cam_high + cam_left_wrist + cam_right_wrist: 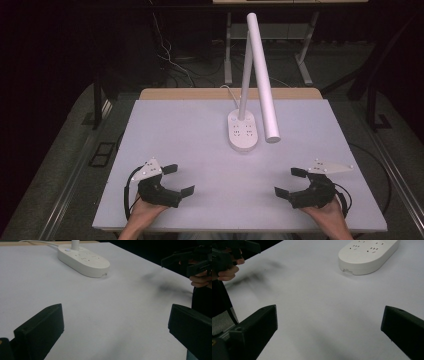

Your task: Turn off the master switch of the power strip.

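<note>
A white desk lamp stands at the back middle of the table, its oval base (pixel 243 131) carrying several sockets and its long tube head (pixel 263 80) slanting down to the right. The same base (pixel 83 260) lies far ahead in the left gripper view, and the base (pixel 367 253) sits at the upper right in the right gripper view. My left gripper (pixel 179 180) rests near the front left edge, open, nothing between its jaws. My right gripper (pixel 289 181) rests near the front right edge, open and empty. They face each other across bare table.
The white table top (pixel 200 145) has a wooden strip along its far edge. The lamp's white cable (pixel 227 90) runs off the back. Table legs and loose cables stand on the dark floor behind. The other hand's gripper (pixel 190 261) shows at the upper right of the left gripper view.
</note>
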`<state>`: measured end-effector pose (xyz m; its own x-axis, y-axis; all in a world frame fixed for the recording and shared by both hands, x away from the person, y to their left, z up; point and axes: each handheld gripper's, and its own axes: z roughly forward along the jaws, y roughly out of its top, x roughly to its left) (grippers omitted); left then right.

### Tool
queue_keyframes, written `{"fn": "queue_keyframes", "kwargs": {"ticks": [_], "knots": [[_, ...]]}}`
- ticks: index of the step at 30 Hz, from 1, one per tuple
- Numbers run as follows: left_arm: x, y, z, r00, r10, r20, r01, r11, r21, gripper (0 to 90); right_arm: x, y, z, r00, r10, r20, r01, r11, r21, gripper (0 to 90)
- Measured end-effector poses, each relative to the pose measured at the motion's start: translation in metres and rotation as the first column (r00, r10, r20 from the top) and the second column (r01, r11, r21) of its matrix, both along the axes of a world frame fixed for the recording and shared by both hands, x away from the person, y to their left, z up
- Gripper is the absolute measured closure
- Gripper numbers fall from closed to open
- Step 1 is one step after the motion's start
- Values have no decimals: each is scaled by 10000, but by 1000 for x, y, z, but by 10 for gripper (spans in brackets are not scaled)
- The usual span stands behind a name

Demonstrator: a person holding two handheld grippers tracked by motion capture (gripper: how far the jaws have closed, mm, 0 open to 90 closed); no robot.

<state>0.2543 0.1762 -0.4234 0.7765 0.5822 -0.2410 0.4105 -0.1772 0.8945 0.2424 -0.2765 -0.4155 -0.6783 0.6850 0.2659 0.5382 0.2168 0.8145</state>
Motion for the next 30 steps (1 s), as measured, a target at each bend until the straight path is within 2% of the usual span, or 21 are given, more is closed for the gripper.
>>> {"fn": "queue_keyframes", "kwargs": {"ticks": [13,28,30], "knots": [[0,0,1,10000,4,0,-4,10000,-17,0,0,-3,-1,9999,-83,-135,83,10000,-47,0],[1,0,4,9997,-117,-225,121,9998,178,0,-2,-3,-1,9998,-15,-192,13,9999,-112,0],[1,1,5,9997,-68,-224,70,9999,107,0,-2,-4,-1,9998,-15,-208,13,10000,-95,0]]}}
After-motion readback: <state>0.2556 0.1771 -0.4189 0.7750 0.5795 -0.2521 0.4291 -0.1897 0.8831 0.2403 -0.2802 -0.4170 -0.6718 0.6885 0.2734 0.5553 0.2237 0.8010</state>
